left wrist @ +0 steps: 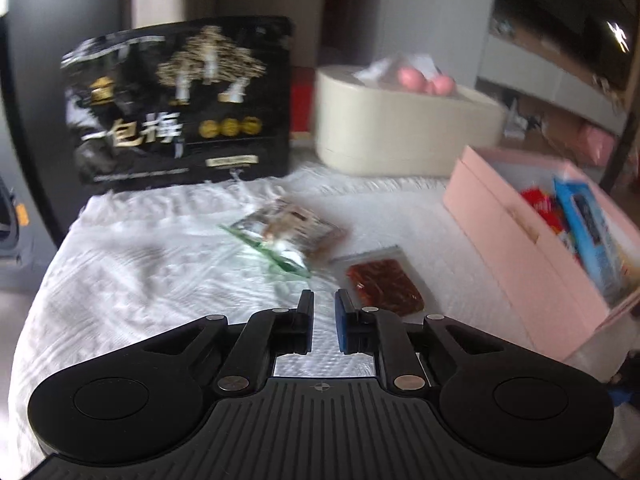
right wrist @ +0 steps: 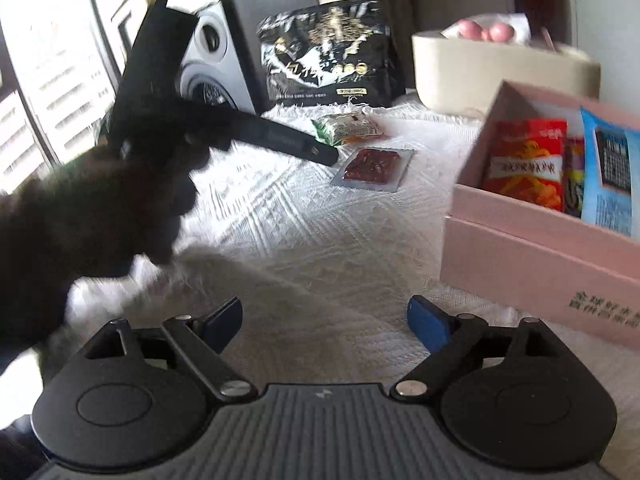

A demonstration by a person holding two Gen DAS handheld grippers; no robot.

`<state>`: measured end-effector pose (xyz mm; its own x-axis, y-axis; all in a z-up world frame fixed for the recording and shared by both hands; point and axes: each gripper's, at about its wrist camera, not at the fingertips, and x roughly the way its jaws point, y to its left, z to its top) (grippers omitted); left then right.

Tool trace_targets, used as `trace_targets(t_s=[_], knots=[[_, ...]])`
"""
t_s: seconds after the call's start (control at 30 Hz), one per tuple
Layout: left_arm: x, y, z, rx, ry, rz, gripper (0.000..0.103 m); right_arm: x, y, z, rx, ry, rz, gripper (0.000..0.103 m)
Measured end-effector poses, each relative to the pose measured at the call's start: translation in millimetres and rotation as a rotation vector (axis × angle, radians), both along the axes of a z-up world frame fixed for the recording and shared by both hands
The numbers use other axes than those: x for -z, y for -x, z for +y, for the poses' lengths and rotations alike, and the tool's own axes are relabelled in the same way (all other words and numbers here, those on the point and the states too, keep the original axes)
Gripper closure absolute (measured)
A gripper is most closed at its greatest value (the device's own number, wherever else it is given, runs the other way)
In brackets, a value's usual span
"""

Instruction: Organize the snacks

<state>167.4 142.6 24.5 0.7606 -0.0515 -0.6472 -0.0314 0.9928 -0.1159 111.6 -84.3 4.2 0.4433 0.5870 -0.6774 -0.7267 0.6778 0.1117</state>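
black pouch (left wrist: 180, 104), well beyond the left jaws and to their left: large white characters "一包梅"; the smaller print under them is too blurred to read.
pink box (right wrist: 532, 264), just right of the right jaws: dark printed characters on its near wall, cut off at the frame edge, unreadable.
red packet (right wrist: 524, 160) in that box: white characters, blurred, unreadable.
blue packet (right wrist: 612, 172) beside it: a dark panel of text, illegible.

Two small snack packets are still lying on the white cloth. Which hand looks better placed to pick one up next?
Probably the left. The left gripper sits just short of the red packet and the green-edged packet, though its jaws are shut. The right gripper is open but nearer the pink box.
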Motion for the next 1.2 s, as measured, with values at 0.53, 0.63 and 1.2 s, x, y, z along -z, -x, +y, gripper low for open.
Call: trace_targets(t_s=[0.53,0.63,1.2], knots=[[13,-32,-73,0.083,-0.27,0.038,0.074,2,5,2,0.018,0.018,-0.03,0.013],[11,-30,-57,0.045,-0.252,0.051,0.074,1,4,1,0.02,0.007,-0.023,0.013],[2,-24,-41,-0.004,-0.119,-0.012,0.025,0,4,-4,0.032,-0.033,-0.001,0.013]])
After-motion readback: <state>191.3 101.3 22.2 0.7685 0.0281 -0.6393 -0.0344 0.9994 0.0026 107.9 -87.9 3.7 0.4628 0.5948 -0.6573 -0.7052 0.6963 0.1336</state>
